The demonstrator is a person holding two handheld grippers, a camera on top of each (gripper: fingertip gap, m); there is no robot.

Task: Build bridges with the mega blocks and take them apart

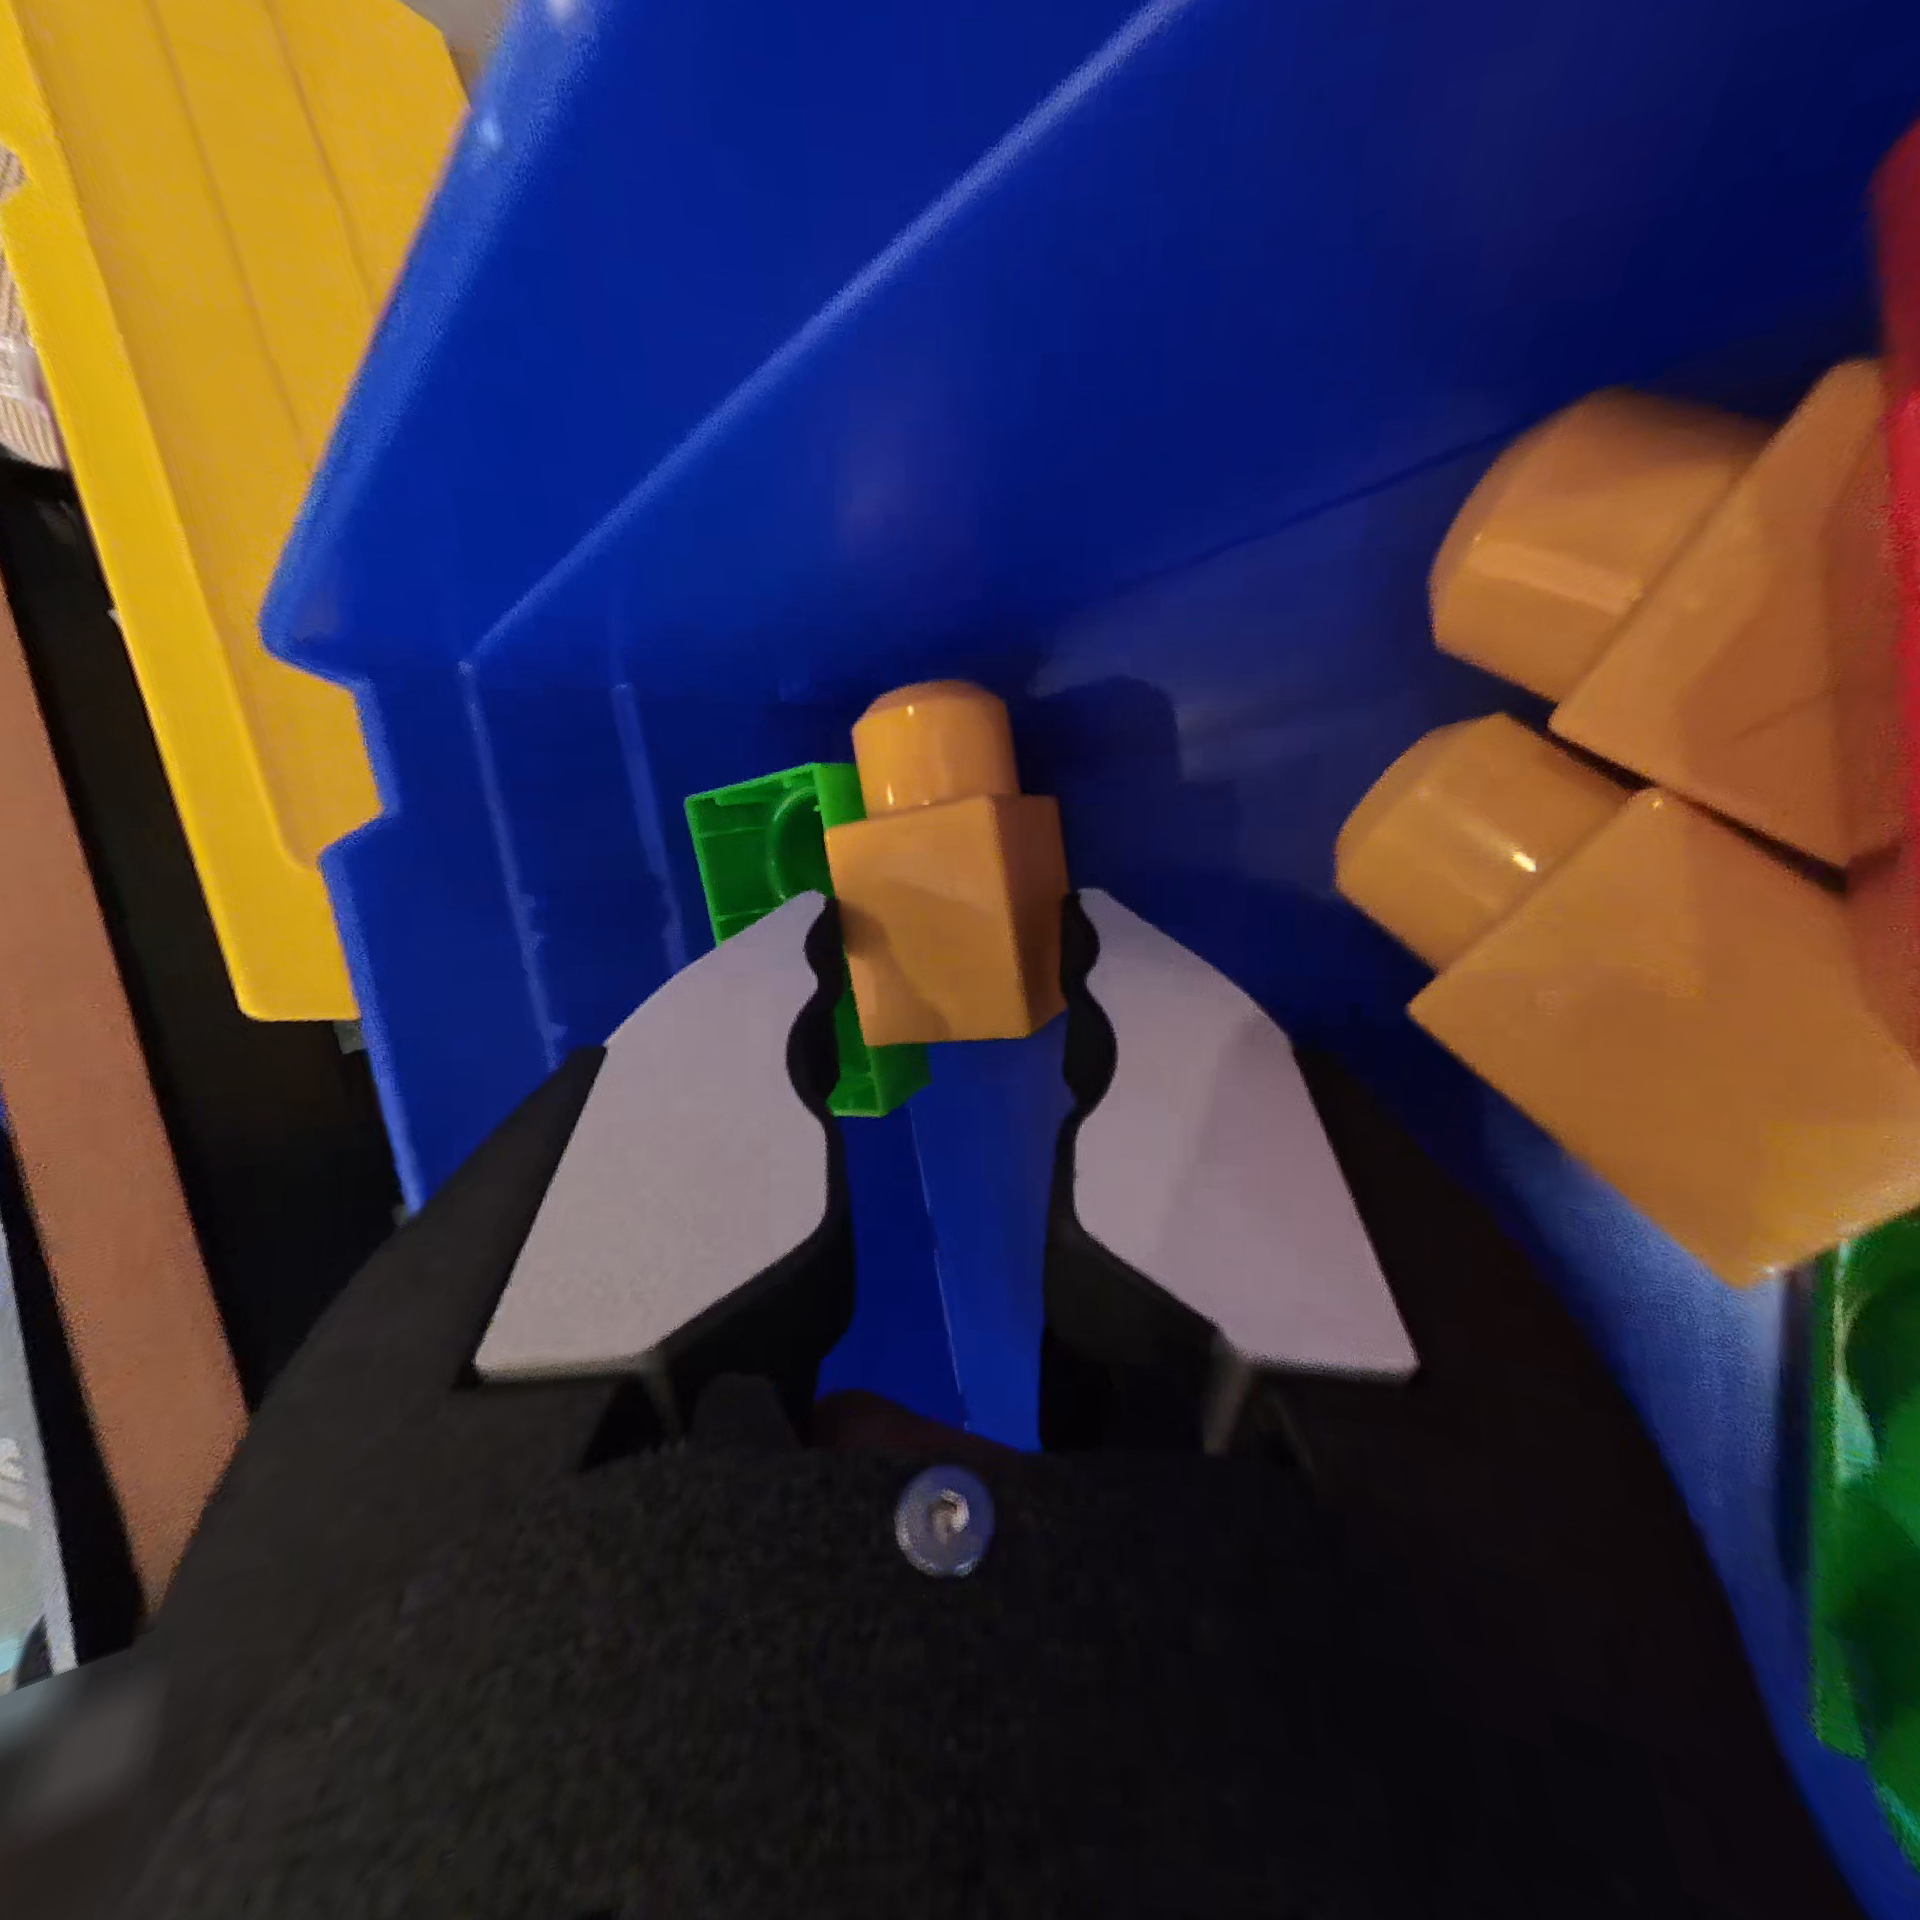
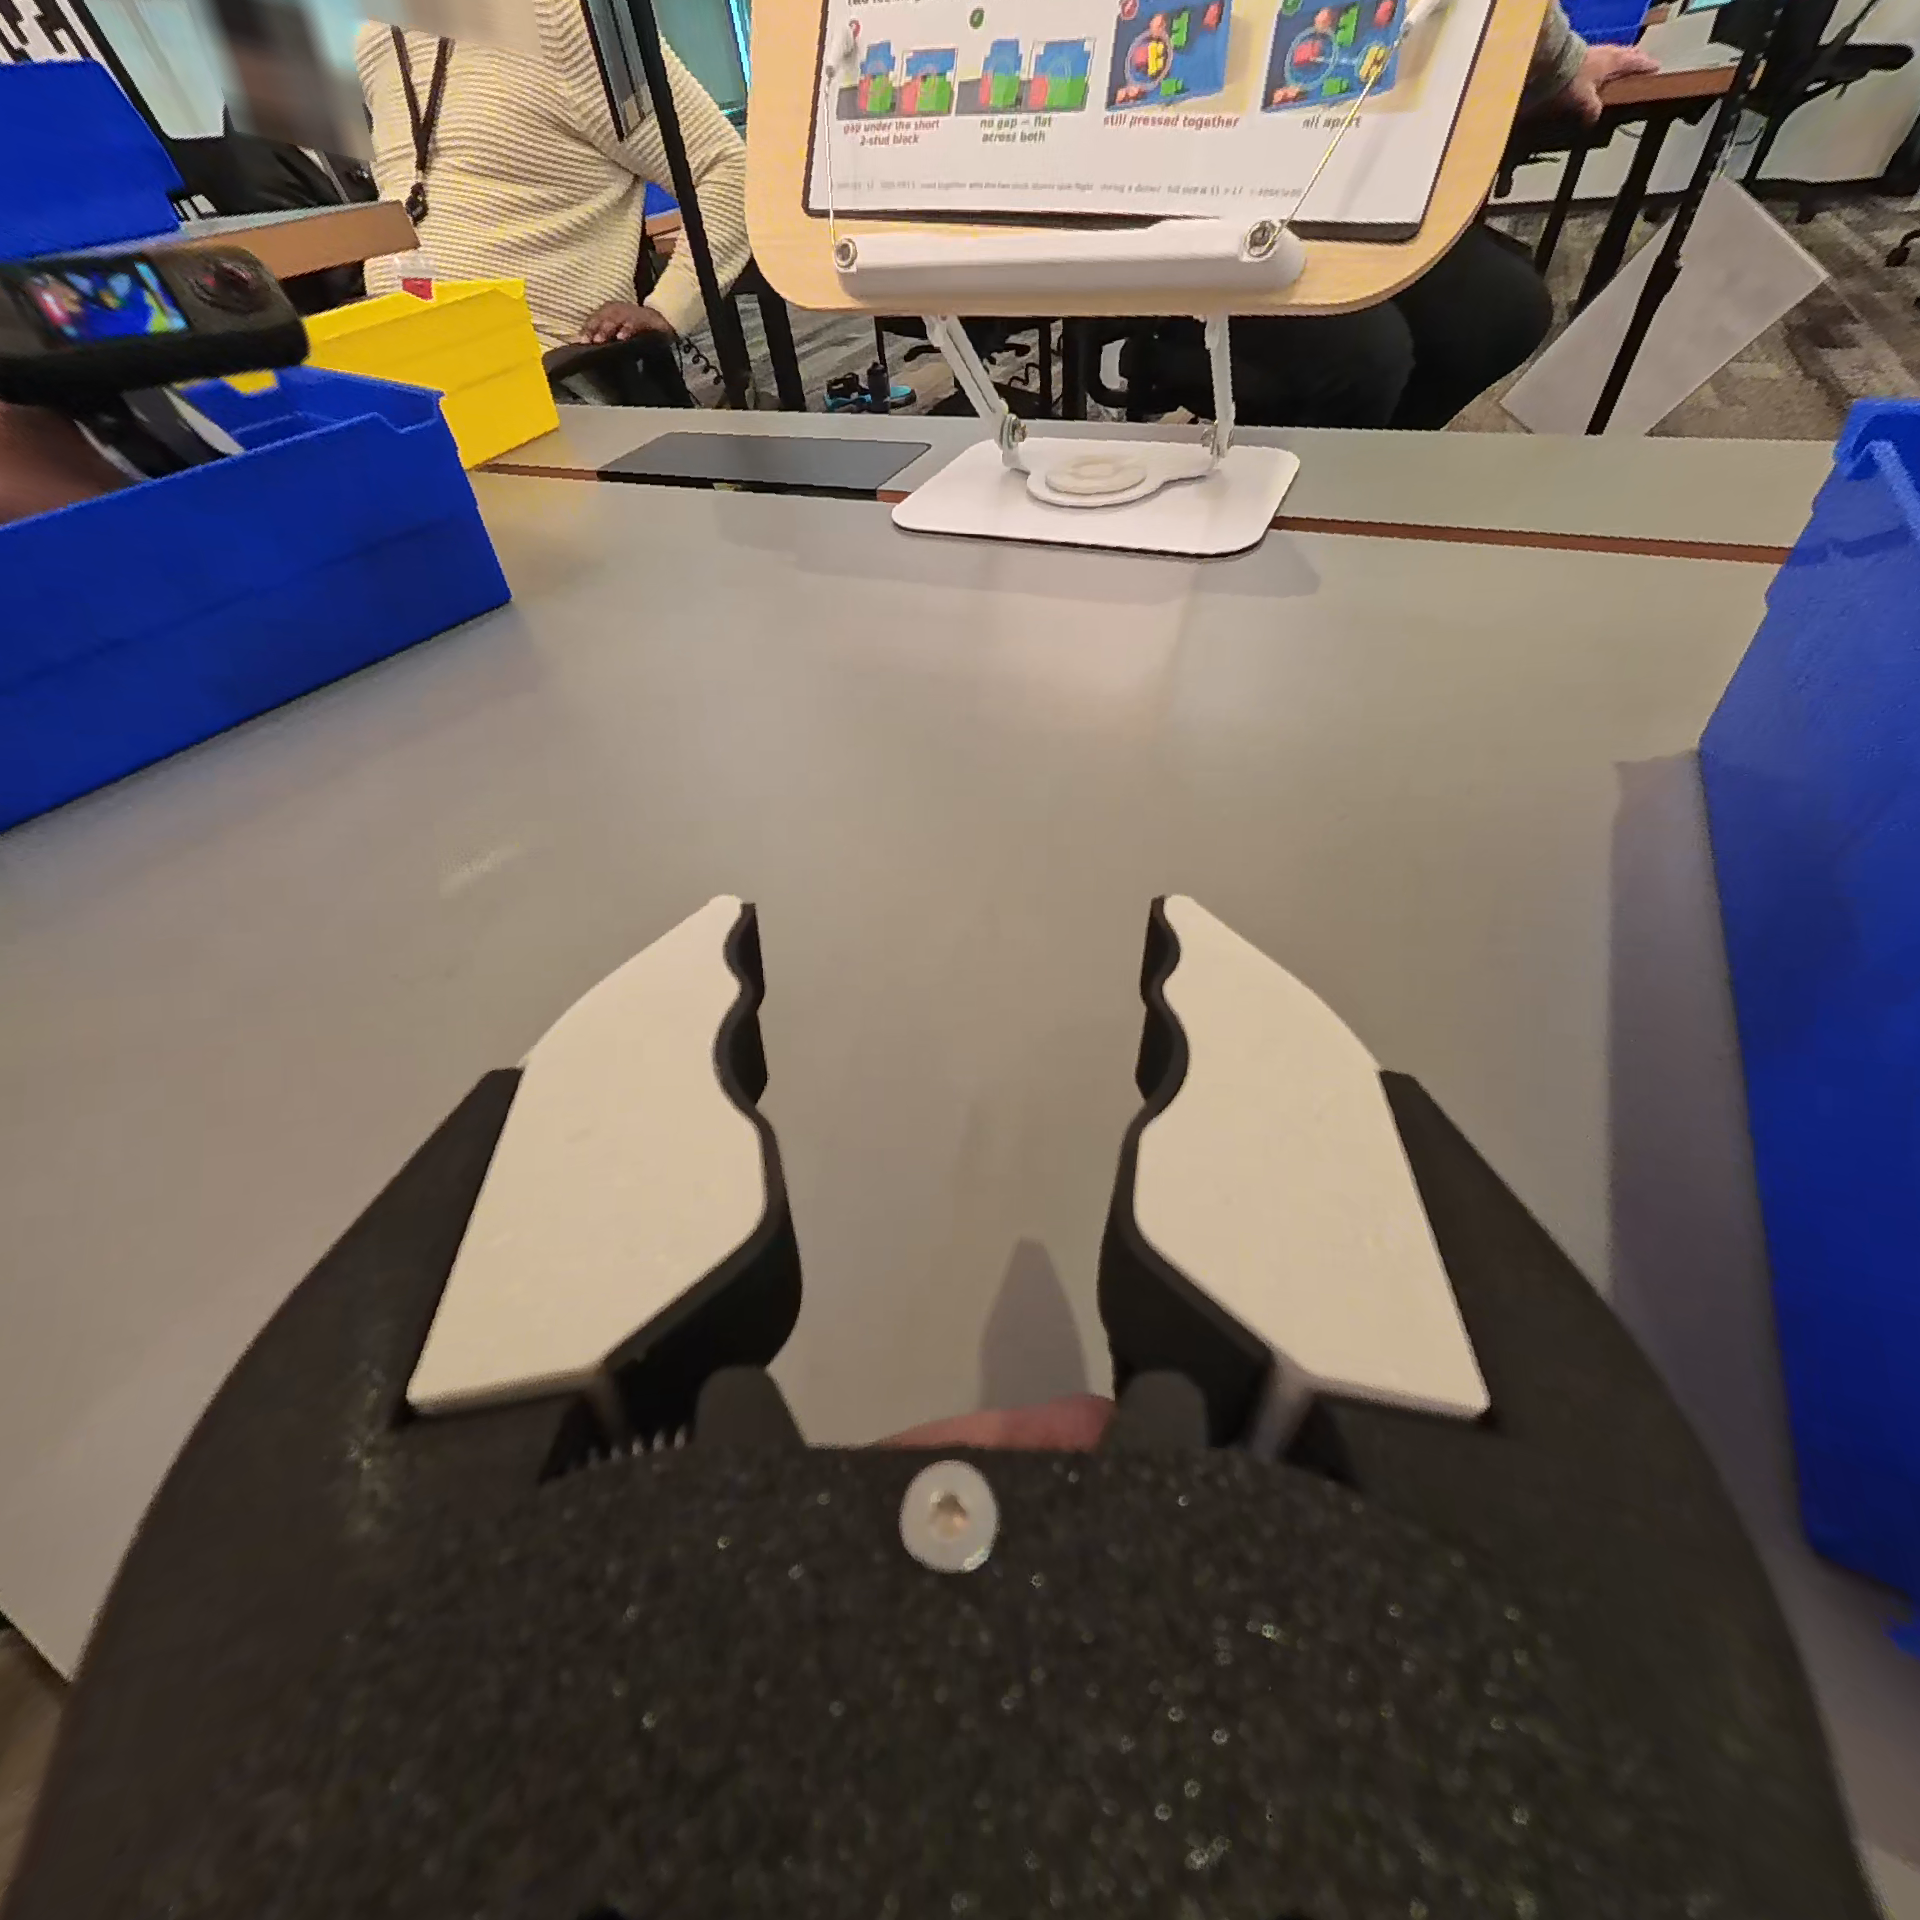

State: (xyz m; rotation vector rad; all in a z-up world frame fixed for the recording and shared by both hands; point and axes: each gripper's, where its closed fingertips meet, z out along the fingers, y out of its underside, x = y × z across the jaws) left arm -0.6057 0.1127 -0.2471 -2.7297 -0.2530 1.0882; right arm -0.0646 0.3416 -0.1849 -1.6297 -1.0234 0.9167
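left tool (image 1: 951, 961) clamped on a tan one-stud block (image 1: 940, 925) at frame centre: light, stiff, slick; hold its flat sides. right tool (image 2: 951, 997) spread, empty.

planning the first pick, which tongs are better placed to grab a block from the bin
Left. The left tongs are inside the blue plastic bin, fingers either side of the small tan one-stud block. The right tongs hang open over the bare grey table, no block near.
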